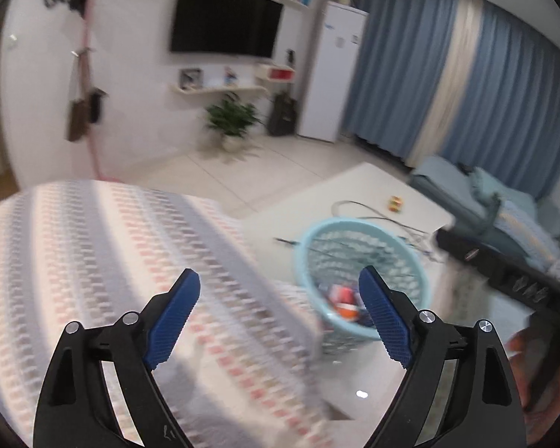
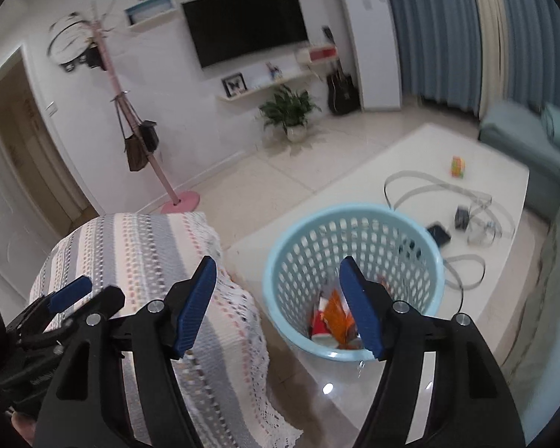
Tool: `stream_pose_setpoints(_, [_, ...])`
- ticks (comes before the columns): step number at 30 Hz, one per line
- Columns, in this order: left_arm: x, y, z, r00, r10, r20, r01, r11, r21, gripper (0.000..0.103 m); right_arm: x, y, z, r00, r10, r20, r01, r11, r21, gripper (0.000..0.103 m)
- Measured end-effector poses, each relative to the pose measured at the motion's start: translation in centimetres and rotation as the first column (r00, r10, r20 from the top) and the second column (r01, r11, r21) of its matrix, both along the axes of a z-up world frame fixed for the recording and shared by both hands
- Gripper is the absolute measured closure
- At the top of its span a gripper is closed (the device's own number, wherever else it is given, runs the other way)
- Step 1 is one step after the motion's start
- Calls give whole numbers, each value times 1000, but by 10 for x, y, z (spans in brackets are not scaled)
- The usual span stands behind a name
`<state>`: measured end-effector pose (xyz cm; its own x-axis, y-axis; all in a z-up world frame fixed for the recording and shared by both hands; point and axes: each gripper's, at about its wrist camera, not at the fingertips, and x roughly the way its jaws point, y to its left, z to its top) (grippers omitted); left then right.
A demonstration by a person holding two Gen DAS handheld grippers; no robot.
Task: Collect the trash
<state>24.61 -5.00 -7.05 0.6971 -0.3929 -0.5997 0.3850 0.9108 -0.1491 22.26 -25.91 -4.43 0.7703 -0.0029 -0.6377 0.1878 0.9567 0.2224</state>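
tilting down over the basket (image 2: 354,280), left gripper (image 1: 280,313) and right gripper (image 2: 278,306), fingers spread, empty.

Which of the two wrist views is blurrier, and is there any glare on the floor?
Left wrist view: heavily smeared, the basket and striped cover soft, only the hand-held gripper crisp. Right wrist view: mostly sharp, blur just at the right edge. Both show a small bright glare spot on the glossy floor.
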Motion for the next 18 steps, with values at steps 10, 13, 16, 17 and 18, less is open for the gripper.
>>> stream_pose_setpoints(10, [-32,49,-2,961,196,196,-217,972,87,15,-37,56,7,985,-28,173,54,988,-148,30])
stream_pose_setpoints(13, [-33,59,-2,951,223,214,-238,970,46,13,-44,59,3,979,-34,201,64,987,-147,30])
stream_pose_setpoints(16, [-37,63,-2,939,250,236,-269,962,49,13,-49,66,4,973,-34,229,73,984,-162,29])
stream_pose_setpoints(17, [-38,64,-1,936,256,242,-275,960,50,13,-50,68,5,972,-31,234,71,983,-168,29])
stream_pose_setpoints(18, [-42,67,-2,934,260,246,-278,960,42,11,-50,72,6,970,-22,240,68,981,-181,29])
